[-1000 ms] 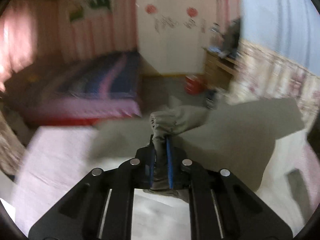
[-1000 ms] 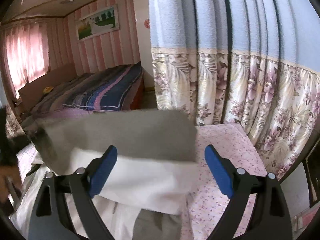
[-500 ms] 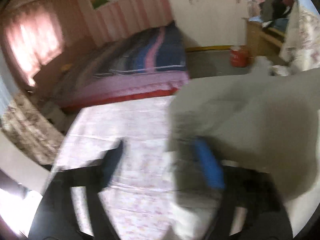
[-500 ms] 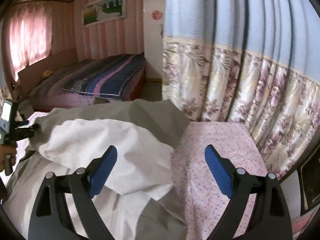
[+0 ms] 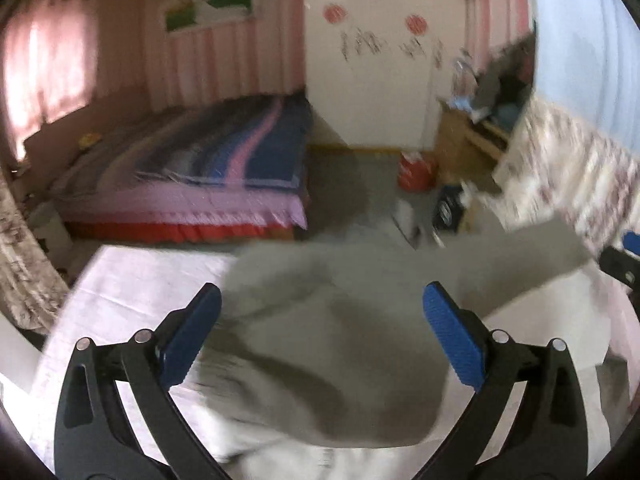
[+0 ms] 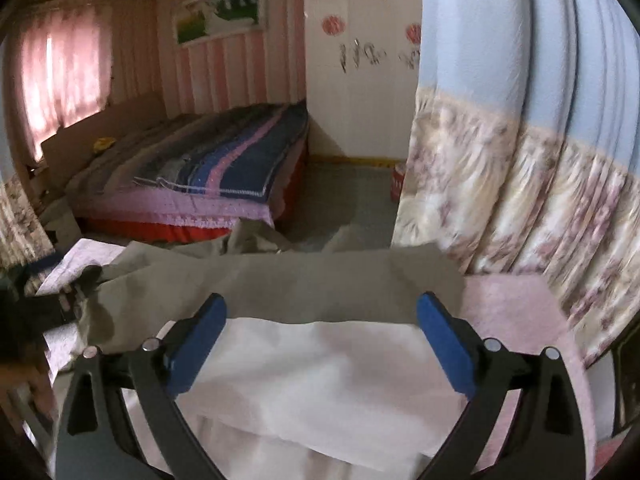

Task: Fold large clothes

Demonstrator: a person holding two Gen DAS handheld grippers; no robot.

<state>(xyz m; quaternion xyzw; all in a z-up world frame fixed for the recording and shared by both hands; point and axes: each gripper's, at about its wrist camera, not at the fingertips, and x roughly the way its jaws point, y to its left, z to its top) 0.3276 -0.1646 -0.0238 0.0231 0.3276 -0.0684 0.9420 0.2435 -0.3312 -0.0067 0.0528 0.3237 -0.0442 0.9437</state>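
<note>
Left tool (image 5: 322, 338) and right tool (image 6: 322, 340) jaws opening.

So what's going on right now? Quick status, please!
Left tool and right tool opening, nothing pinched. Grey-and-white garment lies loose on pink sheet. Nothing in the way.

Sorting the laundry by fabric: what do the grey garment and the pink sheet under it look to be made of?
Grey garment: seemingly thin woven cloth, matt, with a pale white inner side; it drapes in soft, sharp-edged folds. Pink sheet: looks like light printed cotton, matt, with a small flowered pattern. Blur leaves the weave unclear.
</note>
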